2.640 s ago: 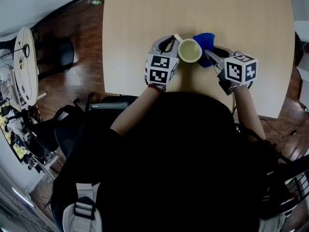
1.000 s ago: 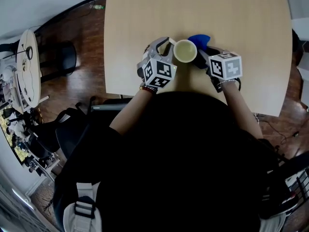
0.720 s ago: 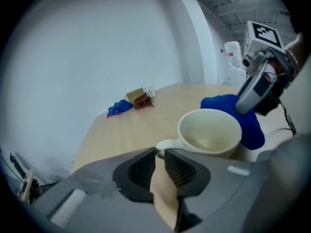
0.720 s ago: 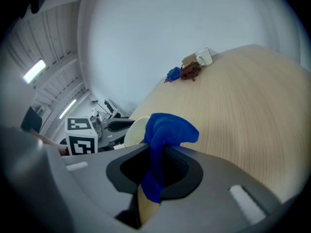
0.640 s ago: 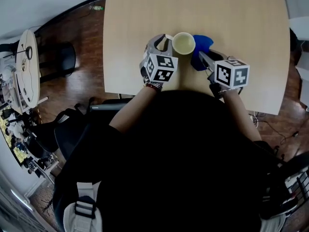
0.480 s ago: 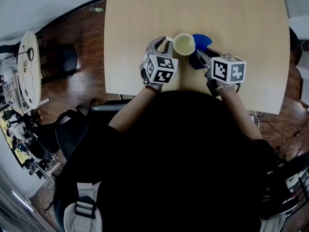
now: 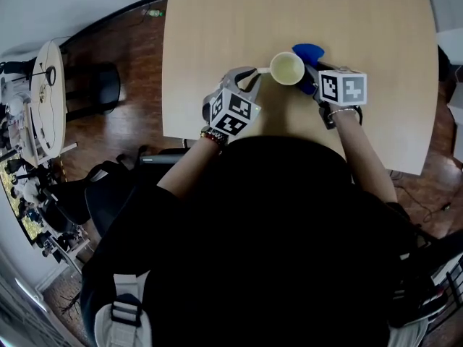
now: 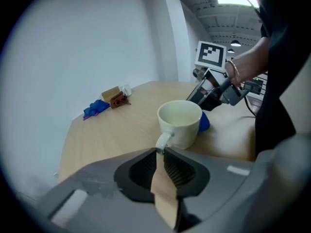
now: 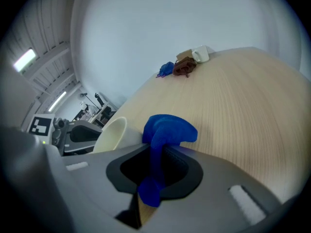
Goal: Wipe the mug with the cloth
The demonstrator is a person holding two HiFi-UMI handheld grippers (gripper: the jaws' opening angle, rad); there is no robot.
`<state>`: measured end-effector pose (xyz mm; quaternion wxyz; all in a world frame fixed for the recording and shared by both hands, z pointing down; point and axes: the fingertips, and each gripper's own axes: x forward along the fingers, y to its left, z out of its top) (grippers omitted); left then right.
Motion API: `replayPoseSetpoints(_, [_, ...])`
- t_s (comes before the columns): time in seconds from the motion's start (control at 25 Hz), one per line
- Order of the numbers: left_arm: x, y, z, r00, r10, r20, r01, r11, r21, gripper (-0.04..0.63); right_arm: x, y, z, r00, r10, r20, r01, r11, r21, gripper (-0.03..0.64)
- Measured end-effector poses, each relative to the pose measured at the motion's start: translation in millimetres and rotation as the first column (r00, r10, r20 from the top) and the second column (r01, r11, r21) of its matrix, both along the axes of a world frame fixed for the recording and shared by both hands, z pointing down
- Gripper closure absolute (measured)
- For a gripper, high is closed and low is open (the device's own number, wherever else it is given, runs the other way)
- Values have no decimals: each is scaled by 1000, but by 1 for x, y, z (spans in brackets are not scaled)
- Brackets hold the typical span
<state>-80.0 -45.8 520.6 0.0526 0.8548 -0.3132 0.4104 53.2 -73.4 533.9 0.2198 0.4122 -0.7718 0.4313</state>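
A cream mug (image 7: 287, 69) stands upright on the wooden table (image 7: 217, 20), near its front edge. My left gripper (image 7: 255, 73) is shut on the mug's handle (image 8: 163, 141), which sticks out toward me in the left gripper view. My right gripper (image 7: 312, 76) is shut on a blue cloth (image 7: 309, 51). In the right gripper view the cloth (image 9: 167, 130) bunches above the jaws, right beside the mug's wall (image 9: 111, 135). From the left gripper's side the cloth (image 8: 204, 123) shows against the mug's (image 8: 180, 124) far side. The mug looks empty.
Small items lie at the table's far end: a blue scrap (image 8: 95, 108), a brown piece (image 8: 117, 100) and a pale block (image 9: 200, 54). Left of the table are a dark chair (image 7: 94, 82) and a round white table (image 7: 40, 100) on the wooden floor.
The mug has shifted slightly right with the left gripper still on its handle. The right gripper has moved forward along the mug's right side with the cloth, after swinging out and back.
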Motion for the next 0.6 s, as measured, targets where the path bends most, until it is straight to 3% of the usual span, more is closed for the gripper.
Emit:
replayPoseSetpoints(0.16, [-1,-1,2,1000,4,-14,-4,1000,-16,538,-3,-4,19,998,-26,-49,26,1000,-13,565])
replayPoseSetpoints(0.24, [-2,-2,2,998,-43,-39,42,999,-28,540,-4,-4,16,1000,-5,-15,5,1000,-30,565])
replayPoseSetpoints(0.32, [-3,-3,2,993,-102,-63,99,994,-37,543,-4,-1,2,995,50,86,-46,998,-51,565])
replayPoseSetpoints(0.44, [-1,-1,1,987,-145,-63,144,989,-30,545,-2,10,-36,954,125,272,-115,992,-52,565])
replayPoseSetpoints(0.6, [0,1,1,990,-130,-56,128,991,-38,543,-5,34,-57,918,141,370,-128,990,-58,565])
